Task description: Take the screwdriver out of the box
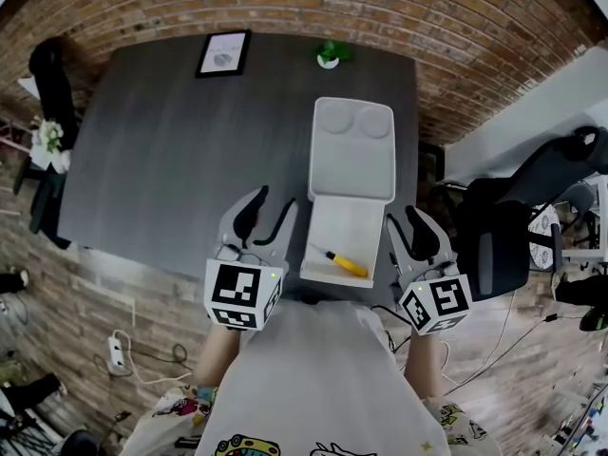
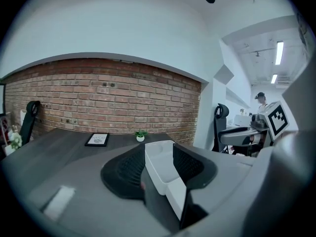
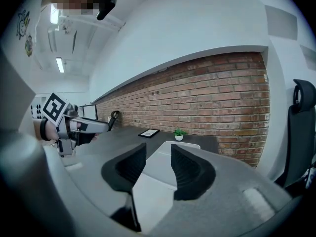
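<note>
Head view, table [image 1: 171, 160]: dark, carries the box at its near edge.
Box [image 1: 350, 226]: white, open, lid laid back.
Left gripper [image 1: 271, 212]: jaws apart, holding nothing, just left of box.
Right gripper [image 1: 404, 228]: jaws apart, holding nothing, just right of box.
Screwdriver [image 1: 344, 261]: yellow handle, lying inside box, near end.

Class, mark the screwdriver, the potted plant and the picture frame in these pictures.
screwdriver [image 1: 350, 266], head view, on its yellow handle.
potted plant [image 1: 329, 53], head view, on its green leaves.
picture frame [image 1: 224, 54], head view, on the pale print inside it.
</note>
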`<state>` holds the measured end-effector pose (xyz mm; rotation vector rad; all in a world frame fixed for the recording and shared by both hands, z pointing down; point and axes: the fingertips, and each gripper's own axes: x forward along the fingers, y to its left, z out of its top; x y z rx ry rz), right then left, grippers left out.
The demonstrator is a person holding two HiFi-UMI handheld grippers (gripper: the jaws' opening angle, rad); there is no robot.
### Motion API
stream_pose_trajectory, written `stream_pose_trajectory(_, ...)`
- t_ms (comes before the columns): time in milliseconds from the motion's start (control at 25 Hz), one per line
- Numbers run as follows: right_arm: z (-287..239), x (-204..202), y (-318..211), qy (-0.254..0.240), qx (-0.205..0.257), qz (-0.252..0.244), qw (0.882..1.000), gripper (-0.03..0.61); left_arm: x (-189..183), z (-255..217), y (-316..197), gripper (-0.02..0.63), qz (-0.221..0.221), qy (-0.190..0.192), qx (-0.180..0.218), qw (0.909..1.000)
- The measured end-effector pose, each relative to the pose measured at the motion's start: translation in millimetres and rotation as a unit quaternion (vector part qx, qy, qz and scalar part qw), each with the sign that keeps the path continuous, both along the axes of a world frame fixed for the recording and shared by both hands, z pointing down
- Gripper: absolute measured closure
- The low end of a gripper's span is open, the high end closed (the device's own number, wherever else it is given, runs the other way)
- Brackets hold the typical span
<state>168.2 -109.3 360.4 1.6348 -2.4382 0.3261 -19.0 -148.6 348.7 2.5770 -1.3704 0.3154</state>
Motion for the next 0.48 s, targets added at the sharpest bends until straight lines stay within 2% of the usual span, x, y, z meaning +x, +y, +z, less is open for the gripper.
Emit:
stream_pose_trajectory(200,7.5,-9.0,2.1,0.012,-0.012,-0.010,1.000,0.425,-0.3,6.8,3.5,0.433,0.009,0.001,-0.011,0.9999)
stream_pose_trajectory(480,35.6,-19.5,10.7,0.025,-0.053,-0.035,0.998,0.425,6.6,24.0,14.0,0.439,0.023,-0.003,-0.033,0.9992)
